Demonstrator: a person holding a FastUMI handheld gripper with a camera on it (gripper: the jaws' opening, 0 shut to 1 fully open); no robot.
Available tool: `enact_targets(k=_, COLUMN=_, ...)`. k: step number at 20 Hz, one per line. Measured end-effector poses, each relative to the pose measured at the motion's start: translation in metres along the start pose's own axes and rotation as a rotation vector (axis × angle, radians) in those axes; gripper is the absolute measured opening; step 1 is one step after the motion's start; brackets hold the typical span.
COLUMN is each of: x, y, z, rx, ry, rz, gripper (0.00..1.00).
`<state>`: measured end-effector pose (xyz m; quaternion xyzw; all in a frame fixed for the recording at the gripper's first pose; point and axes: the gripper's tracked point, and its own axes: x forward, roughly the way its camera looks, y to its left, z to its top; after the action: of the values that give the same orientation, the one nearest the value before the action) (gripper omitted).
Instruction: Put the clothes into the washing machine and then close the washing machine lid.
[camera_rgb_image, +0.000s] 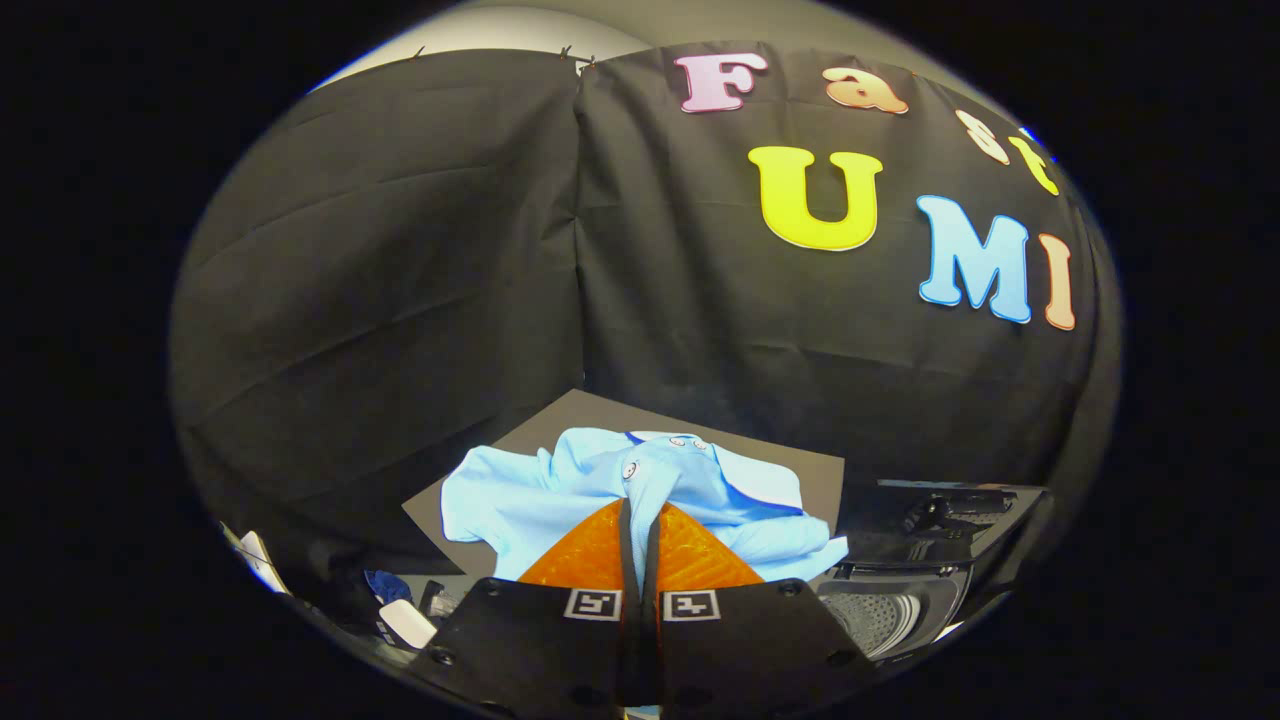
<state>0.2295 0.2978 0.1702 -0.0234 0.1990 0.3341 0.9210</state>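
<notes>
Gripper (641, 510) fingers are pressed together on a fold of the light blue shirt (560, 490) — it is lifted above the dark mat (800, 470), and the open washing machine (900, 600) is seen just right.

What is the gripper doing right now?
Gripper: closed, fingers pinching a fold of the light blue shirt.

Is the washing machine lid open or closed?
Open. The washing machine shows its drum, with the lid raised behind. The gripper fingers pinch the blue shirt.
</notes>
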Motion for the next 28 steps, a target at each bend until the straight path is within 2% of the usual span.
enact_targets(k=5, x=-0.031, y=-0.059, z=0.002, rx=0.04, ry=-0.026, rz=-0.029, gripper=0.01)
enact_targets(k=17, x=-0.107, y=-0.21, z=-0.033, rx=0.088, ry=-0.032, rz=-0.178, gripper=0.01)
enact_targets(k=22, x=-0.131, y=-0.256, z=-0.045, rx=0.092, ry=-0.032, rz=-0.223, gripper=0.01)
enact_targets(k=28, x=-0.143, y=-0.287, z=-0.055, rx=0.115, ry=-0.038, rz=-0.225, gripper=0.01)
